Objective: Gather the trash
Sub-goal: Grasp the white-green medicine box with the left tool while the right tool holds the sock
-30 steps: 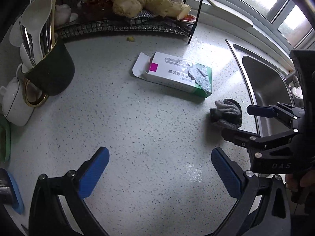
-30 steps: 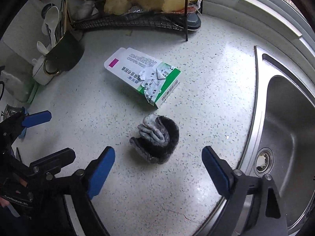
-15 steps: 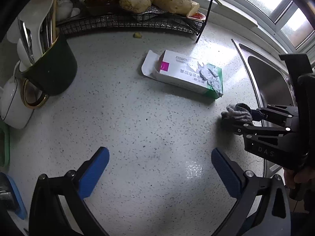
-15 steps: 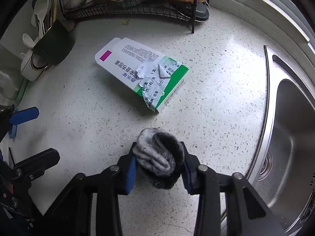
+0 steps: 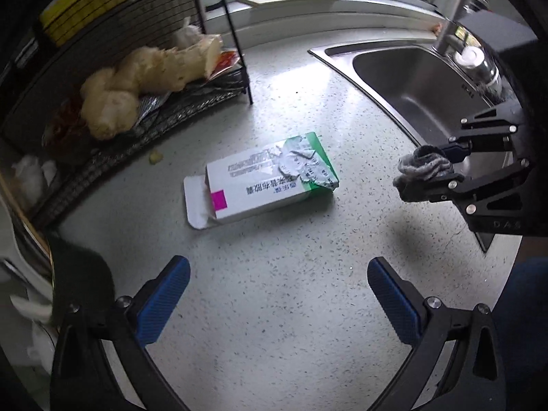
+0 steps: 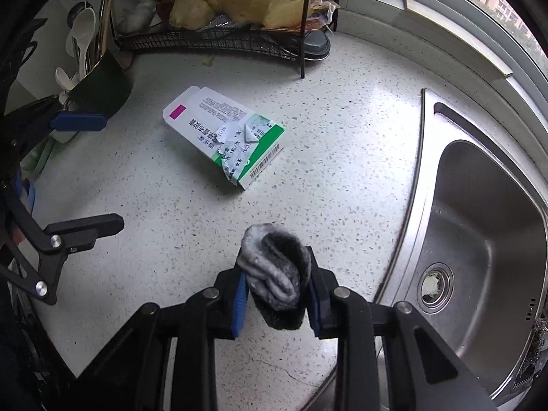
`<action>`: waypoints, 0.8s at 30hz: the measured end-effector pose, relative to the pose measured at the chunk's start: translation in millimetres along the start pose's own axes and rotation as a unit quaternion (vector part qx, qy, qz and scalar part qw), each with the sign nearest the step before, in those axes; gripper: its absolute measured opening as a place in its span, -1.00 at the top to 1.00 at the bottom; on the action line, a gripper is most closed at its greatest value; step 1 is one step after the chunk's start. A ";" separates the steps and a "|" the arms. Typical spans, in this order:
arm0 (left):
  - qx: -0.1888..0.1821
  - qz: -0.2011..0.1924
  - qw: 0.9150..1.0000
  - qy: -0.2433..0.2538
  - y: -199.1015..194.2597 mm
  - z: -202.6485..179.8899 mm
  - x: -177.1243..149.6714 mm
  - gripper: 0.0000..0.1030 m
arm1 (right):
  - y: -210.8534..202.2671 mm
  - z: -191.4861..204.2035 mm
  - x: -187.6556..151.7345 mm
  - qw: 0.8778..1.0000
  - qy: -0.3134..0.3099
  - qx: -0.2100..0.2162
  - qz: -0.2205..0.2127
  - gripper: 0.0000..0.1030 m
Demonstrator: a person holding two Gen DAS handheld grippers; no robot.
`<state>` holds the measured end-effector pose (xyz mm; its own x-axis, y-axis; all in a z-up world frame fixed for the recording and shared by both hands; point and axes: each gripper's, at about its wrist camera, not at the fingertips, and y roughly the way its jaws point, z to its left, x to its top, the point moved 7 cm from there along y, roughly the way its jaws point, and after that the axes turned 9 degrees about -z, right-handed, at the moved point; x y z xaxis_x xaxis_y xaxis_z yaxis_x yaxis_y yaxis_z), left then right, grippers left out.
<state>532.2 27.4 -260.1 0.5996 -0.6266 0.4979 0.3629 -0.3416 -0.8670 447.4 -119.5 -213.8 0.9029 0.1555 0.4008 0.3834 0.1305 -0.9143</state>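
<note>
Since a second ago my right hand-held gripper (image 6: 275, 294) has closed on the grey rag (image 6: 274, 272) and lifted it off the counter (image 6: 342, 157); jaws still tightening. Left hand-held gripper (image 5: 277, 301) stands wide, empty. Torn carton (image 6: 224, 135) lies at eleven o'clock. Sink (image 6: 479, 226), three o'clock, holds only drain debris.

The speckled white worktop (image 6: 342, 144) carries a torn green-and-white carton (image 6: 226, 137) lying flat mid-surface, a wire rack (image 6: 219, 42) at its back edge, and a sink (image 6: 479, 239) set into its right side.
</note>
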 end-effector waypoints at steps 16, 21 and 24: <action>-0.100 0.003 0.981 0.167 37.4 -10.2 46.1 -1.00 | -1.8 -32.3 18.5 1.000 0.008 -0.008 -0.005 0.48; -0.096 0.027 0.969 0.227 60.7 -15.0 47.5 -1.00 | 9.4 -31.0 22.3 1.000 0.009 0.001 0.005 0.48; -0.116 0.040 0.964 0.237 78.6 -13.1 49.9 -1.00 | 13.9 -33.9 29.1 1.000 0.010 0.011 0.002 0.48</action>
<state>581.3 -40.0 -303.7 0.2053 -0.8885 0.4105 0.1275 -0.3915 -0.9113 485.6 -146.3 -216.8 0.9081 0.1371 0.3956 0.3755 0.1508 -0.9145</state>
